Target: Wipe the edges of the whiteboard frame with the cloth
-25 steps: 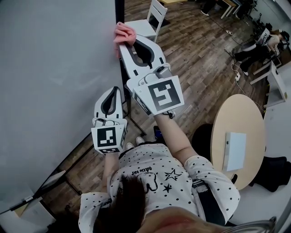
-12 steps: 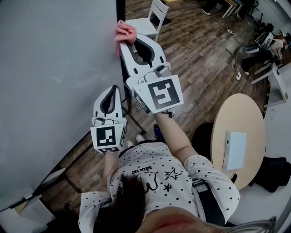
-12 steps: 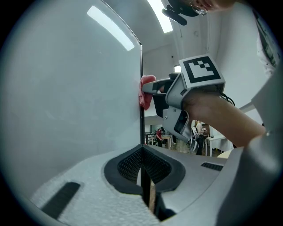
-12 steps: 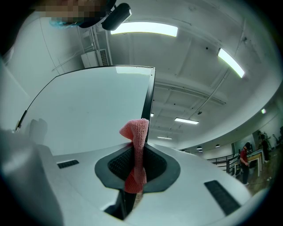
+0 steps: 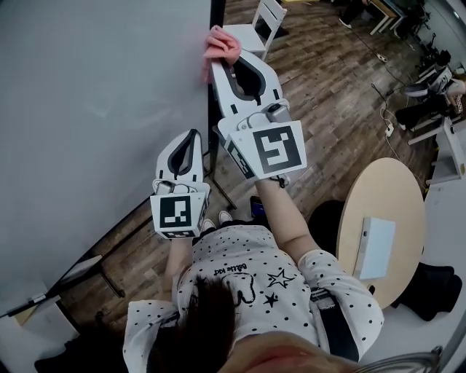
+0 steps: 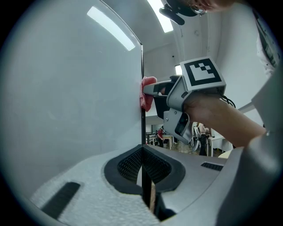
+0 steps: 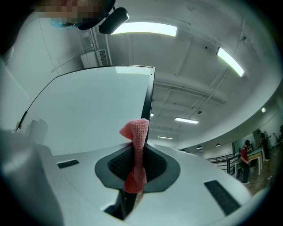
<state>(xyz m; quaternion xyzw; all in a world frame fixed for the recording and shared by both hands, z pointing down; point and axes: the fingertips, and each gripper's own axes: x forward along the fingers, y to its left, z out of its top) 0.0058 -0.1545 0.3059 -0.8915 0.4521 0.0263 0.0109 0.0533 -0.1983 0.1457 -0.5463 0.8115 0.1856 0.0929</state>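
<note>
**Head view.** The whiteboard [image 5: 95, 109] stands upright at left, and its dark whiteboard frame [image 5: 215, 14] runs down its right side. The right gripper [image 5: 220, 64] is raised to that edge. The pink cloth [image 5: 220, 44] is bunched at the gripper's tip and touches the frame high up. The left gripper [image 5: 192, 135] sits lower, near the same edge, with nothing visible in it. A round table [image 5: 408, 189] stands well apart at right.

**Left gripper view.** The jaws are drawn together with nothing gripped. The frame edge lines up with the slit between them, but contact with it cannot be confirmed. The cloth [image 6: 147, 90] shows higher up, against the frame.

**Right gripper view.** The jaws are closed on the cloth [image 7: 136, 150]. A narrow fold is pinched between the pads, and a loose tuft stands above them beside the frame [image 7: 148, 97].

**Assessment.** Wiping of the side edge appears to be under way, and the other edges are judged outstanding.

**Risks:**
- The pinched fold is thin, so drag along the frame could pull it out of the jaws and drop the cloth.
- If the tuft folds aside, a bare jaw tip could scrape the frame instead of wiping it.
- Sideways pressure on a free-standing board with no confirmed steadying hold could make it shift or swing.
- If the gripper drifts off line, the cloth would land on the board face and miss the edge.
</note>
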